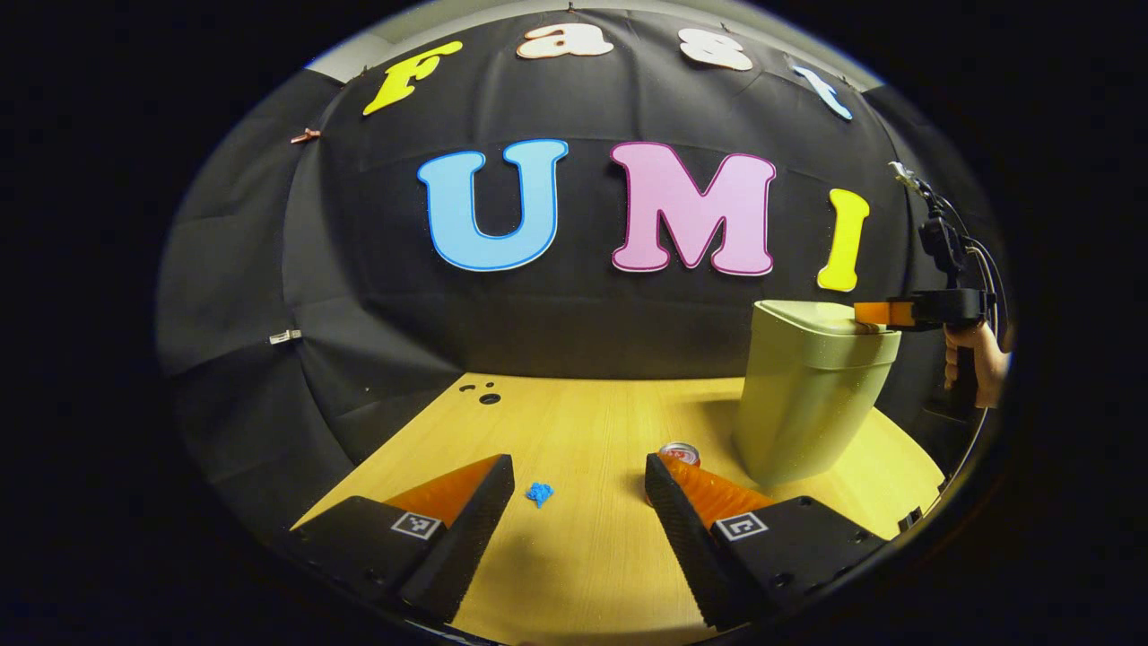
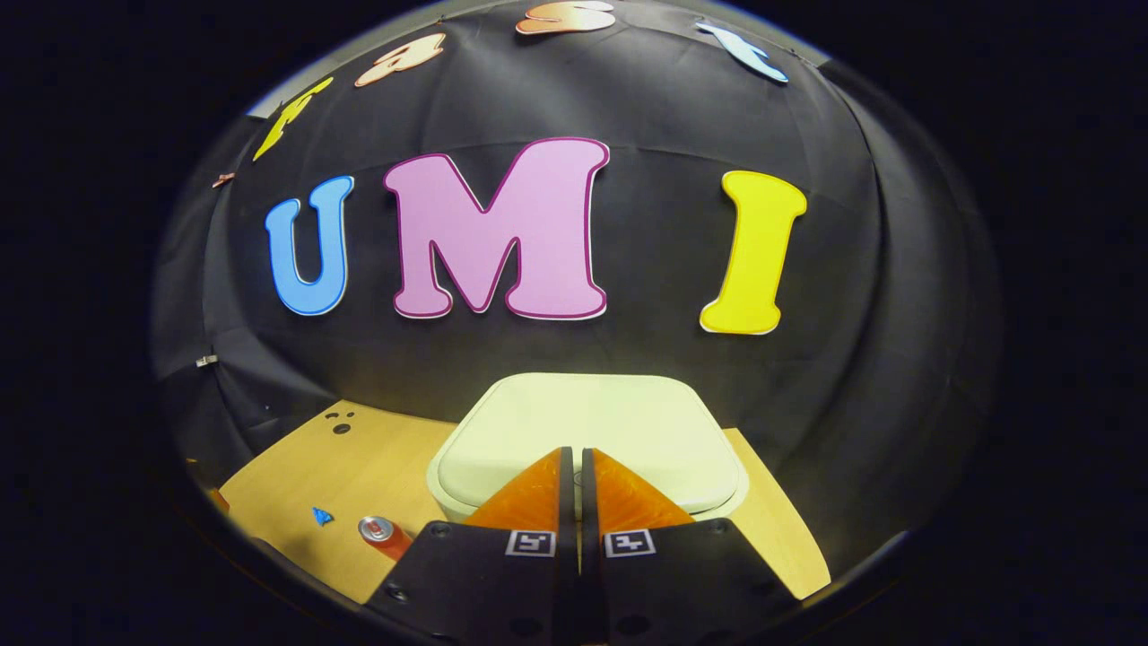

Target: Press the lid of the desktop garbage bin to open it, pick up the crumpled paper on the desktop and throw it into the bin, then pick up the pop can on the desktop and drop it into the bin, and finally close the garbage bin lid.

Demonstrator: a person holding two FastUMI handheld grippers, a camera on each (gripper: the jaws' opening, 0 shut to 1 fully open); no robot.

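- Bin (image 2: 587,440) sits at 12 o'clock of the right gripper (image 2: 574,467), lid down; its closed fingers press the hard lid's near edge.
- Paper (image 1: 539,493) looks light and squashy, between the left gripper's (image 1: 578,489) wide-open, empty fingers.

Black cloth (image 1: 377,296) is hanging creased behind and beside a pale wooden table (image 1: 583,556), which is showing small dark holes (image 1: 489,397) near its far left corner.
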